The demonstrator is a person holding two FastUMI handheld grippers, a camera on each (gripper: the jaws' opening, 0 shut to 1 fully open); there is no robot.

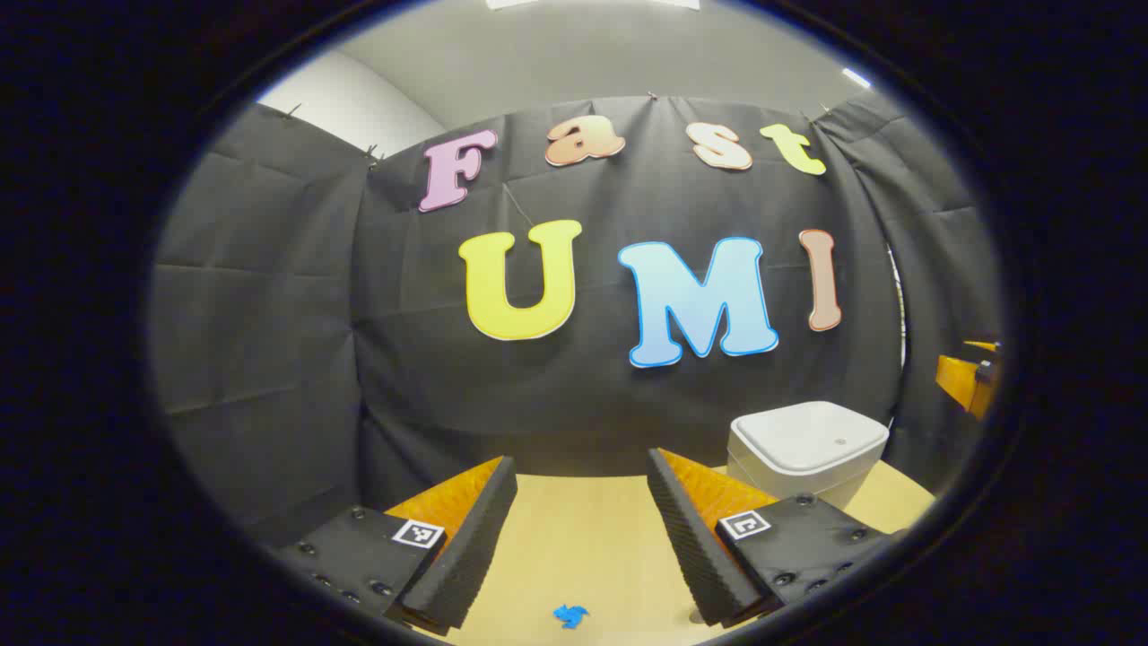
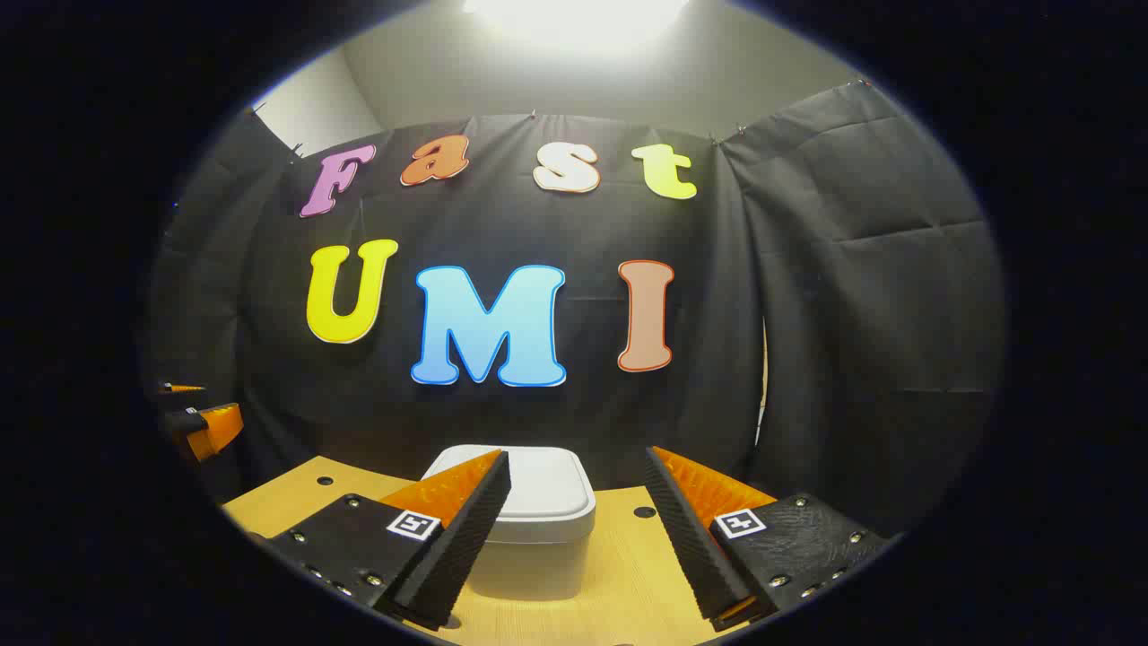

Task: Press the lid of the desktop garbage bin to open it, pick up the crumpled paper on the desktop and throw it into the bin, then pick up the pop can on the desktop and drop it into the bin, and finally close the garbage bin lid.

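A white garbage bin (image 1: 807,449) with its lid down stands on the wooden table at the right of the left gripper view. In the right gripper view the same garbage bin (image 2: 538,525) sits straight ahead, partly behind one finger. My left gripper (image 1: 581,471) is open above the table, left of the bin, nothing between its fingers. My right gripper (image 2: 577,467) is open too, raised in front of the bin and apart from it. The right gripper (image 1: 969,377) appears at the far right edge of the left view, and the left gripper (image 2: 202,422) at the far left of the right view.
The wooden table (image 1: 574,547) has a small blue mark (image 1: 570,615) near its front. A dark hole (image 2: 644,512) lies in the table (image 2: 628,574) right of the bin. Black cloth walls close the back and both sides.
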